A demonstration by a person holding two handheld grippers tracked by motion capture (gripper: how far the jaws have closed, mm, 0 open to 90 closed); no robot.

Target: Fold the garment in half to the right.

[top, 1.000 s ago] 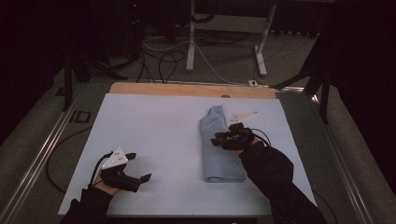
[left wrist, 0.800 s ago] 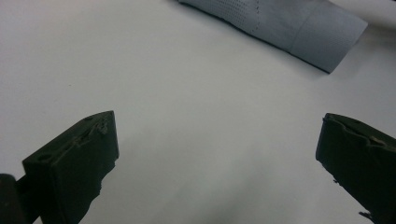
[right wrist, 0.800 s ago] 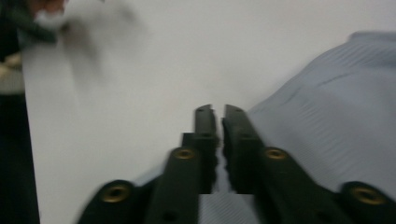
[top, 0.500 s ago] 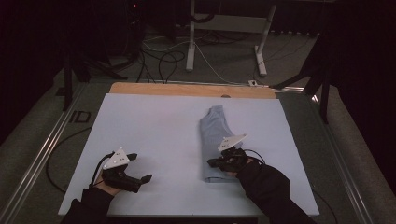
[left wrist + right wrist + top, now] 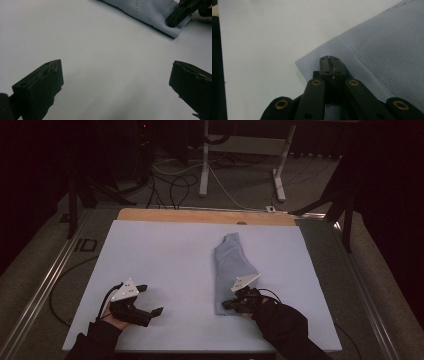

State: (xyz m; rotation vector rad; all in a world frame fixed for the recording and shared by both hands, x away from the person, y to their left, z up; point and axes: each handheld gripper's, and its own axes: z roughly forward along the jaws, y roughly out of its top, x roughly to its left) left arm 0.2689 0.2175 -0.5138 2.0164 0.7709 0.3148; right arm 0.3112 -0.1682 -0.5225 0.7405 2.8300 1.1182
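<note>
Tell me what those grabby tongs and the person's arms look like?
Both tongs, the left gripper and the right gripper, are black, each topped with a pale grey three-cornered plate and trailing a thin black cable. Close up, the right one has brass-coloured rivets. The person wears dark sleeves.

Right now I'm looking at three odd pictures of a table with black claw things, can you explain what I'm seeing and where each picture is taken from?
A person sits at a table covered in pale sheeting and holds a hand tool with two black jaws in each hand. One picture is taken from a fixed camera above, looking down and forward. The other two come from small cameras riding on each tool, looking along its jaws.

On the table lies a folded light blue garment. The left gripper rests apart from it with its jaws spread wide and nothing between them. The right gripper sits at the garment's near corner with its jaws closed together. They press on the ribbed hem there, but whether any cloth is actually pinched between them I cannot tell.
</note>
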